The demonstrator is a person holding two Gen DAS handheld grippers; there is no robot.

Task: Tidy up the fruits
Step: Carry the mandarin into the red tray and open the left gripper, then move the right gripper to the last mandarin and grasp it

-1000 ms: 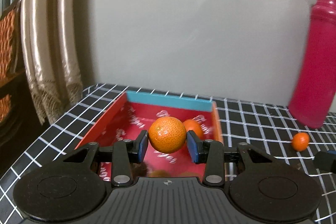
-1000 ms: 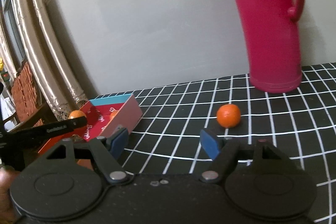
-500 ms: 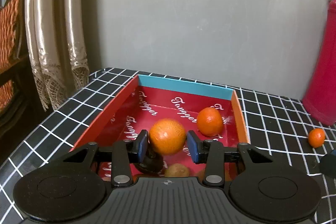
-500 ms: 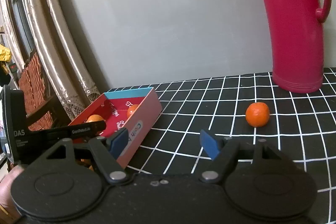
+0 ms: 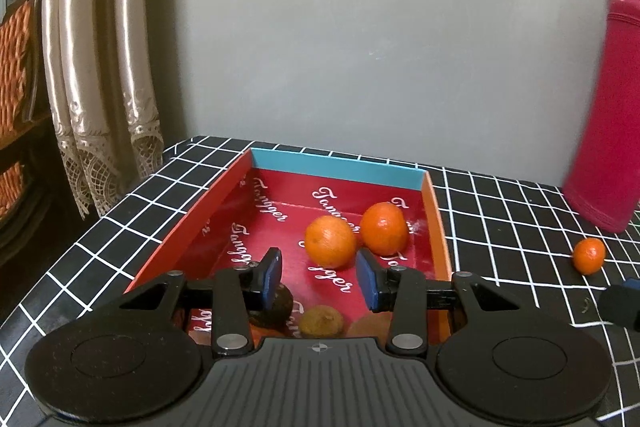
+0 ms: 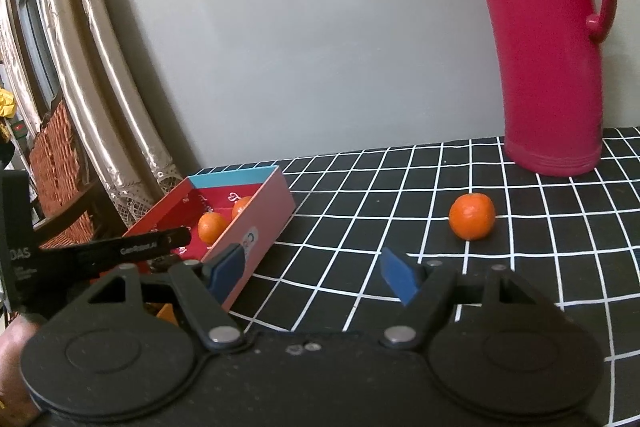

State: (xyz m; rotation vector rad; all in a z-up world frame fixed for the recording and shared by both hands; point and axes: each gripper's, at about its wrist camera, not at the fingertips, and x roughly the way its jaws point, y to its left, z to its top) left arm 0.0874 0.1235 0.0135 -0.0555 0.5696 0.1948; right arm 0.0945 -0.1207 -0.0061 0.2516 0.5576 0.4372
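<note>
The left gripper [image 5: 319,277] hovers over the near end of the red box [image 5: 434,211], jaws now spread and empty; its orange [image 5: 330,242] has dropped inside. The right gripper [image 6: 316,273] waits wide open, empty, near the loose orange [image 6: 472,216] on the table's right.

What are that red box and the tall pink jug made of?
The red box looks like printed cardboard: thin flat walls, matte, white lettering inside. The pink jug seems to be moulded plastic: one uniform colour, soft sheen, handle formed in one piece. Neither is certain from looks alone.
</note>
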